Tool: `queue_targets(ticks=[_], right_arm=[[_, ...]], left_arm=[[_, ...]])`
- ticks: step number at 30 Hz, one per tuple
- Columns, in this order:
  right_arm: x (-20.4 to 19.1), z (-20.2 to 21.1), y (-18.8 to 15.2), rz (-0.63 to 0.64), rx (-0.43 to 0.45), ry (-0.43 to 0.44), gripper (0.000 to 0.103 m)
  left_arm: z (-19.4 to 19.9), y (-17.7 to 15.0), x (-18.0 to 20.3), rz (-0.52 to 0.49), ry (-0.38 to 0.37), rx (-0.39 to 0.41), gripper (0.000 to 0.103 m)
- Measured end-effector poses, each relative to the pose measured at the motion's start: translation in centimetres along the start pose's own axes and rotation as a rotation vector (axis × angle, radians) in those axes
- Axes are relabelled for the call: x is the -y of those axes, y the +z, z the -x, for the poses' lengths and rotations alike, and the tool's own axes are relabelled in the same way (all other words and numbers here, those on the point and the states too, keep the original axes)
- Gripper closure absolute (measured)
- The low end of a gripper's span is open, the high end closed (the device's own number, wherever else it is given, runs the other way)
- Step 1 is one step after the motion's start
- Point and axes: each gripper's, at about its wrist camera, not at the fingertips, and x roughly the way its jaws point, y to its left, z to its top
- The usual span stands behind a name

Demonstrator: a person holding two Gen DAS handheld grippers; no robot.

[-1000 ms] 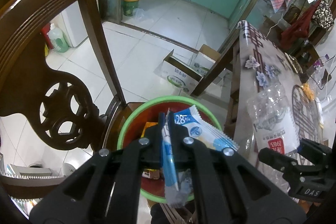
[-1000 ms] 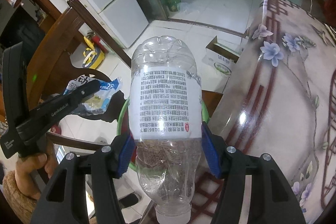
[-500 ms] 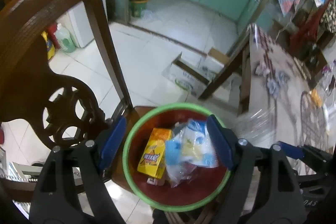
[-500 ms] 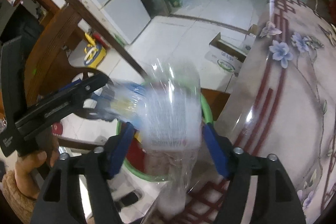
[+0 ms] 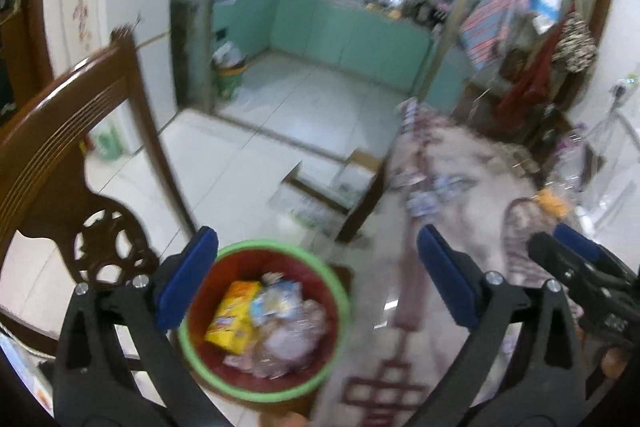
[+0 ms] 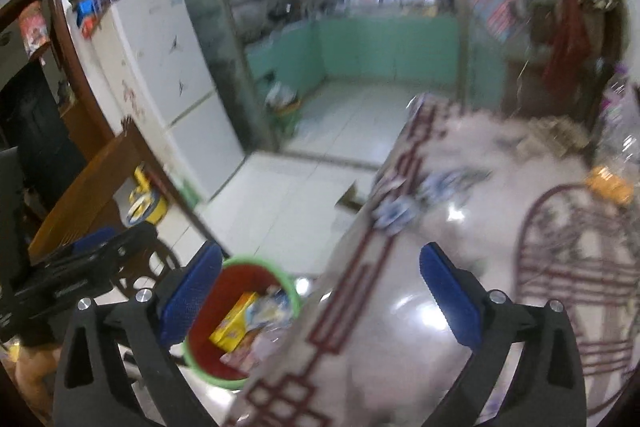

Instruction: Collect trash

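Right wrist view: the right gripper point(image 6: 320, 301) is opening, jaws spread wide, nothing between them. The left gripper point(image 5: 318, 277) likewise. Remaining trash, an orange wrapper point(image 6: 610, 185), lies upper right on the table point(image 6: 400, 367), nearer the right gripper. The green-rimmed bin point(image 5: 262, 319), lower left, holds crumpled packets and clear plastic.
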Motion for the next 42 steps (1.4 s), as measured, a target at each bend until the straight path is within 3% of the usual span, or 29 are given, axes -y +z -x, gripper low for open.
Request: queue_targets(ticks=[4, 8, 9, 13, 16, 20, 25, 34, 42], right_arm=[[3.0, 6.0, -0.5, 0.090, 0.180, -0.082, 0.007], [5.3, 11.5, -2.1, 0.210, 0.403, -0.222, 0.007], [6.0, 12.6, -2.8, 0.238, 0.423, -0.271, 0.007], [10.4, 14.7, -3.7, 0.161, 0.387, -0.190, 0.007], [13.0, 16.0, -4.3, 0.098, 0.376, -0.189, 0.007], [15.9, 17.4, -4.7, 0.095, 0.376, -0.219, 0.007], [18.7, 18.2, -5.4, 0.046, 0.353, -0.214, 0.007], [19.3, 17.8, -5.5, 0.039, 0.333, -0.158, 0.007], [19.9, 17.5, -5.3, 0.021, 0.317, -0.159, 0.007]], left_arm=[[3.1, -1.0, 4.5, 0.004, -0.025, 0.120, 0.005], [6.1, -1.9, 10.4, -0.075, 0.035, 0.244, 0.005], [6.5, -2.1, 11.5, -0.085, 0.044, 0.257, 0.005], [8.3, -2.9, 16.4, -0.084, 0.066, 0.293, 0.005], [9.5, -3.9, 19.0, -0.059, 0.084, 0.336, 0.005], [10.0, -4.6, 21.1, -0.023, 0.020, 0.302, 0.005], [10.1, -5.4, 22.8, -0.034, 0.036, 0.277, 0.005], [10.2, -5.4, 23.5, -0.015, 0.075, 0.268, 0.005], [9.5, -5.2, 23.9, -0.031, 0.093, 0.246, 0.005]])
